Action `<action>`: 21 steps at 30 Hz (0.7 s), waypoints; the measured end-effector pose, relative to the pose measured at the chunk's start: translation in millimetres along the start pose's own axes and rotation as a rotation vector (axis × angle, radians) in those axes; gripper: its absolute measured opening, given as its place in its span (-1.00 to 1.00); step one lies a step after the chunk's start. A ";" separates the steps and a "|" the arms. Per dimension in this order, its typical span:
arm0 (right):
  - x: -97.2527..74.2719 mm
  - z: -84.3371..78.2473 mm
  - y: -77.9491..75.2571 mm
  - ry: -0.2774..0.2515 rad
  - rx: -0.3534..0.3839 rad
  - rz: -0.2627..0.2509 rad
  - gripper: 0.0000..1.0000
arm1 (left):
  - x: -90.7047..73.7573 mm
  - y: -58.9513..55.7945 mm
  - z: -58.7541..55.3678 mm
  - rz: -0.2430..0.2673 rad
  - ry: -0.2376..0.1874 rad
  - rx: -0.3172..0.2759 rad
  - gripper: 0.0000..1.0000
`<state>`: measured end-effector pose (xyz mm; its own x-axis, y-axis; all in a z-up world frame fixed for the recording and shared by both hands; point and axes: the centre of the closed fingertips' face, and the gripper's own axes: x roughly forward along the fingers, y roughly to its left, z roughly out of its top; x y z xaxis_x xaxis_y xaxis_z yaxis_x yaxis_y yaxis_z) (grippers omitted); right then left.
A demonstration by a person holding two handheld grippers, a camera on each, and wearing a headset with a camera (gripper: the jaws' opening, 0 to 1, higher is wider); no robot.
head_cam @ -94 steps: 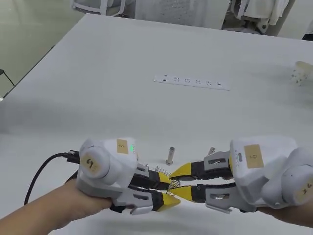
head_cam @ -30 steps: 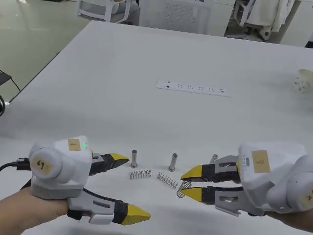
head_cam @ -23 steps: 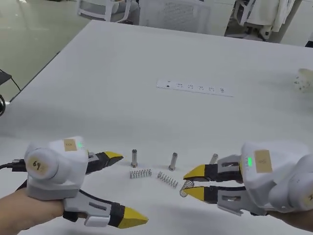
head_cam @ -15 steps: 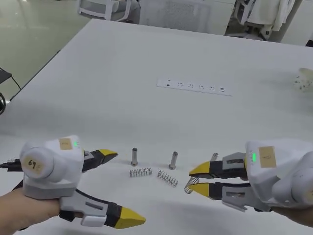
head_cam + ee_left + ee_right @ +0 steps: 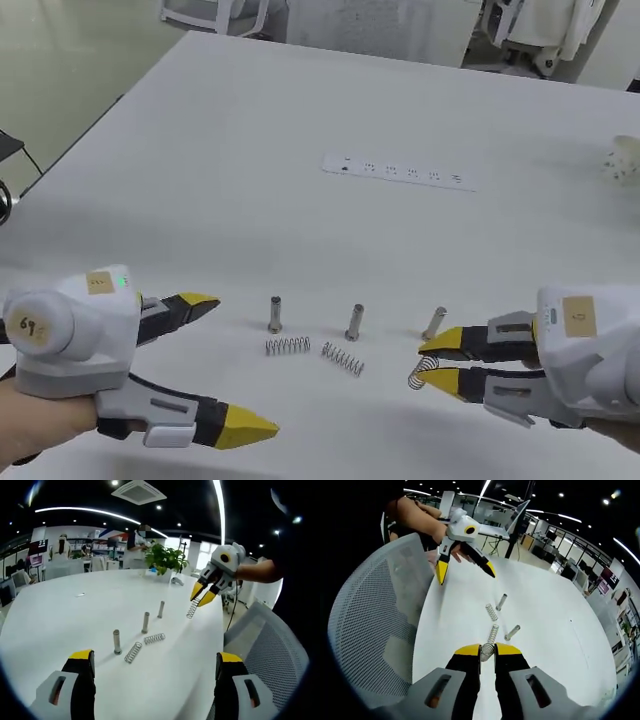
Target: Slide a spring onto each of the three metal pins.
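Gripping a spring (image 5: 425, 373) in the right tool (image 5: 422, 364) near the rightmost pin (image 5: 434, 322), holding the left tool (image 5: 245, 364) spread wide.

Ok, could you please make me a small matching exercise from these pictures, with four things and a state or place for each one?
Things:
1. left gripper
2. right gripper
3. pins
4. power strip

States or places:
a. in a row, nothing on them
b. shut on a spring
c. flat on the table, beyond the pins
d. open, holding nothing

Pairs: 1-d, 2-b, 3-a, 4-c.
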<state>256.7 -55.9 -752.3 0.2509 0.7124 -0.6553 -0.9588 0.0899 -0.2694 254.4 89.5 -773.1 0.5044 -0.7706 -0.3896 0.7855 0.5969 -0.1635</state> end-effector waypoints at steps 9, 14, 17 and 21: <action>-5.4 -12.2 -19.1 0.022 0.029 -0.032 -0.86 | -3.8 0.5 0.4 0.015 -0.013 -0.013 0.96; -12.2 -12.8 -35.8 0.026 0.031 -0.063 -0.86 | -5.0 0.1 -1.8 0.020 -0.015 -0.018 0.96; -16.4 -13.1 -48.3 0.030 0.035 -0.086 -0.86 | -5.5 0.2 -3.3 0.021 -0.013 -0.024 0.96; -18.7 -15.4 -60.2 0.042 0.039 -0.098 -0.86 | -6.5 0.5 -4.0 0.025 -0.014 -0.028 0.96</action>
<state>311.8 -85.3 -734.7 0.3487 0.6691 -0.6563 -0.9335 0.1857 -0.3066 250.2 95.7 -774.2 0.5287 -0.7585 -0.3810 0.7626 0.6215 -0.1792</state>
